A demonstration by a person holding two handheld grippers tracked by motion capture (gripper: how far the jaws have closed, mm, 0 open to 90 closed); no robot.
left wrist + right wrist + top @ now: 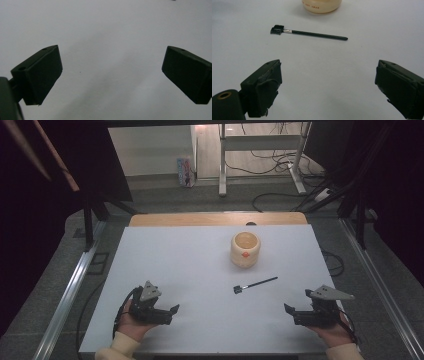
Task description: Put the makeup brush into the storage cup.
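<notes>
A small black brush [254, 285] with a thin handle lies flat on the white table sheet [190, 270], its comb head toward the left. Behind it stands a cream-coloured round pot [245, 249] with an orange mark on its front. My left gripper [170, 312] rests near the front left of the sheet, open with nothing between its jaws [111, 75]. My right gripper [295, 312] sits at the front right, open too, its jaws pointing left. In the right gripper view the brush [308, 33] lies ahead of the open jaws [328, 85], with the pot [322, 5] just beyond it.
A wooden table edge [215, 218] shows behind the white sheet. Metal rails [75, 285] run along both sides of the table. Cables [280, 160] and a desk frame stand on the floor at the back.
</notes>
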